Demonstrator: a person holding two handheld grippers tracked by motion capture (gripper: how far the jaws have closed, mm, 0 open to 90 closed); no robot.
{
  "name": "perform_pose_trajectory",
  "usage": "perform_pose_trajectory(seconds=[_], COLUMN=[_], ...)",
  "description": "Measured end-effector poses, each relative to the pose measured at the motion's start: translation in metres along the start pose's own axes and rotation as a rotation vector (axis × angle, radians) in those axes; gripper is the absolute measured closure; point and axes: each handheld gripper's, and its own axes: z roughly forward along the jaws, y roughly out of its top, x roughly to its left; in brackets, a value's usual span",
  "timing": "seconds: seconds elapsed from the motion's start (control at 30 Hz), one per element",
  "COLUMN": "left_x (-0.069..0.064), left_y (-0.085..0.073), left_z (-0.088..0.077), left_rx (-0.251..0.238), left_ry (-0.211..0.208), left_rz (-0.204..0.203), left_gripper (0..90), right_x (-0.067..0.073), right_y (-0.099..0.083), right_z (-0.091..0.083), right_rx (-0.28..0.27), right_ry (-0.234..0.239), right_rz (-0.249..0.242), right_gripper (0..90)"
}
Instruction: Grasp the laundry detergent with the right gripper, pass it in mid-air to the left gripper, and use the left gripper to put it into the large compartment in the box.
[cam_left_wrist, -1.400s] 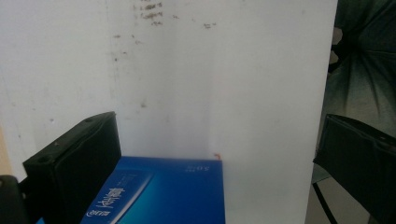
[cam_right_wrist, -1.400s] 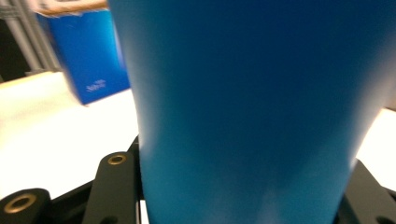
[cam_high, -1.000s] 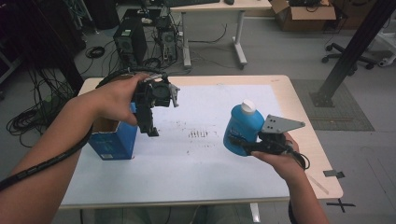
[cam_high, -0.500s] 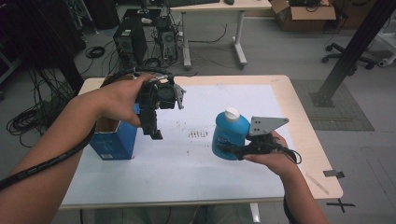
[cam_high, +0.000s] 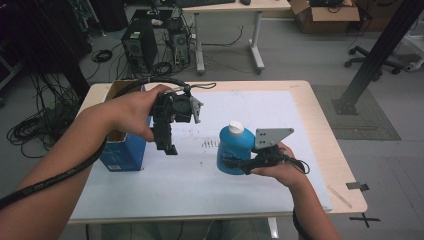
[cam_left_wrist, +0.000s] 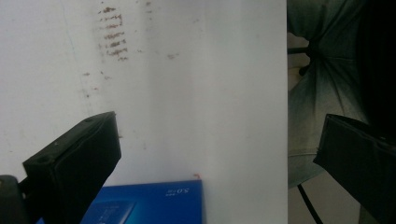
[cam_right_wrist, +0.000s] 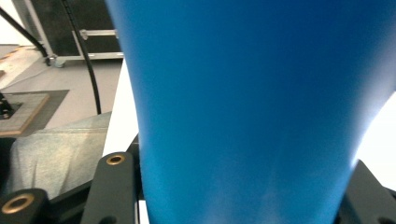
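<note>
the right gripper (cam_high: 239, 162) is clamped on the lower body of a blue bottle (cam_high: 235, 150) with a white cap, holding it upright toward the right half of the white sheet (cam_high: 280, 115) that covers the tabletop (cam_high: 325, 145); whether the bottle's base touches the sheet cannot be told. in the right gripper view the blue wall of the bottle (cam_right_wrist: 252, 102) sits tight between the jaws, a low grip that probably keeps the tall container steady and leaves its cap free. the left gripper (cam_high: 167, 145) hangs tip-down above the sheet, just right of an open blue box (cam_high: 122, 155) near the tabletop's left edge, its jaws spread wide and holding nothing. in the left gripper view the spread jaws frame the bare sheet (cam_left_wrist: 196, 93) with its brown smudges, and a corner of the box (cam_left_wrist: 149, 203) lies below them. the open left gripper, poised between box and bottle, looks ready to receive or steady something, perhaps the bottle on its way to the box, though that is only a reading of the pose.
</note>
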Motion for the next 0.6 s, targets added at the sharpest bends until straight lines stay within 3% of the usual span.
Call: perform_pose_trajectory(seconds=[0.6], left_x=[-0.01], left_y=[0.004], left_z=[0.009], left_rx=[0.02], left_ry=[-0.005], left_rz=[0.016], left_gripper=[0.2], right_x=[0.006], right_y=[-0.005], right_z=[0.044], right_rx=[-0.012], right_ry=[0.094], right_rz=[-0.021], right_gripper=[45.0])
